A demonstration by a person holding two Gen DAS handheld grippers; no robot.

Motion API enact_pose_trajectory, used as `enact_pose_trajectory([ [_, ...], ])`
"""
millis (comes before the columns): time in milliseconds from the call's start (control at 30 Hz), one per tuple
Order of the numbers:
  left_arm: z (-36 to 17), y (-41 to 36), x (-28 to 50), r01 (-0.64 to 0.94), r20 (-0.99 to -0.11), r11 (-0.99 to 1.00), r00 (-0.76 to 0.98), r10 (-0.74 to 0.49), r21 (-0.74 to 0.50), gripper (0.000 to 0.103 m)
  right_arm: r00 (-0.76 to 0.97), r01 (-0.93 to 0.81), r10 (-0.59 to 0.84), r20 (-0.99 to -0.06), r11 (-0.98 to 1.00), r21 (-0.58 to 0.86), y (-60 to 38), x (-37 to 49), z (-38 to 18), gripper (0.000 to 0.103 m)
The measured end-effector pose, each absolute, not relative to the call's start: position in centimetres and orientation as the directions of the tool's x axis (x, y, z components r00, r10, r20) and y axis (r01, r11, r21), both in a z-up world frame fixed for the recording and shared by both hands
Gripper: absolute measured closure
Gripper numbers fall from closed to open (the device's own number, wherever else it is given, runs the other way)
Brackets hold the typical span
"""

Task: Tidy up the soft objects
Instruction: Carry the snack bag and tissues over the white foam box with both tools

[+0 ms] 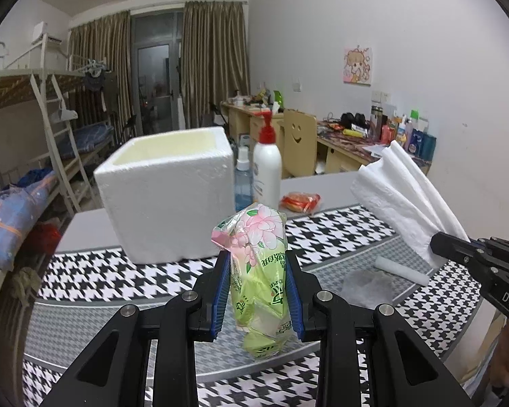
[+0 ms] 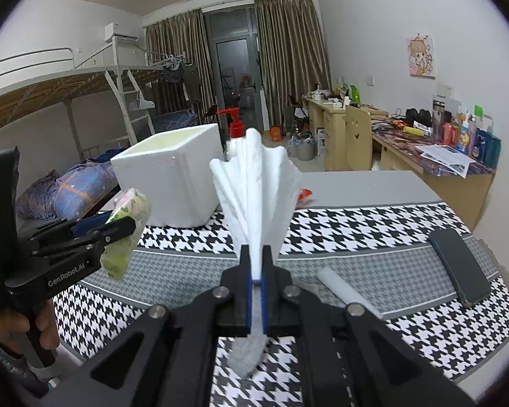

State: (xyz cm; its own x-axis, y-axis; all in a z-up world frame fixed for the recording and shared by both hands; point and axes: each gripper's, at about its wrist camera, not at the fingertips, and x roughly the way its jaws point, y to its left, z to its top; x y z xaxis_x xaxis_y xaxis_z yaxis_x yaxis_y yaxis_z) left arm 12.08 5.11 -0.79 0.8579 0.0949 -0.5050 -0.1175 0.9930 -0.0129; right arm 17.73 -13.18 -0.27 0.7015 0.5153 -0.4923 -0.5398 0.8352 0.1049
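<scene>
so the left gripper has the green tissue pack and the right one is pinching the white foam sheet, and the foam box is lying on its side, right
Not quite. The foam box stands upright with its open top facing up, as the left wrist view shows. The rest holds: the left gripper has the green tissue pack, and the right gripper is pinching the white foam sheet.

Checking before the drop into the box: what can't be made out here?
- Foam box interior: both views, its own walls hide the bottom.
- Tissue pack print: left wrist view, upside down and crumpled, unreadable.
- Pump bottle: right wrist view, body behind the white foam sheet.
</scene>
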Motion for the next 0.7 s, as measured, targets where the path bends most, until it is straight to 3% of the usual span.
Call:
enact_pose_trajectory([
  [700, 2.4, 8.5, 10.3, -0.131, -0.427, 0.991, 0.898, 0.106, -0.029, 0.071, 0.702, -0.592, 0.562, -0.438, 0.802, 0.079, -8.5, 16.7, 2.8, 0.097],
])
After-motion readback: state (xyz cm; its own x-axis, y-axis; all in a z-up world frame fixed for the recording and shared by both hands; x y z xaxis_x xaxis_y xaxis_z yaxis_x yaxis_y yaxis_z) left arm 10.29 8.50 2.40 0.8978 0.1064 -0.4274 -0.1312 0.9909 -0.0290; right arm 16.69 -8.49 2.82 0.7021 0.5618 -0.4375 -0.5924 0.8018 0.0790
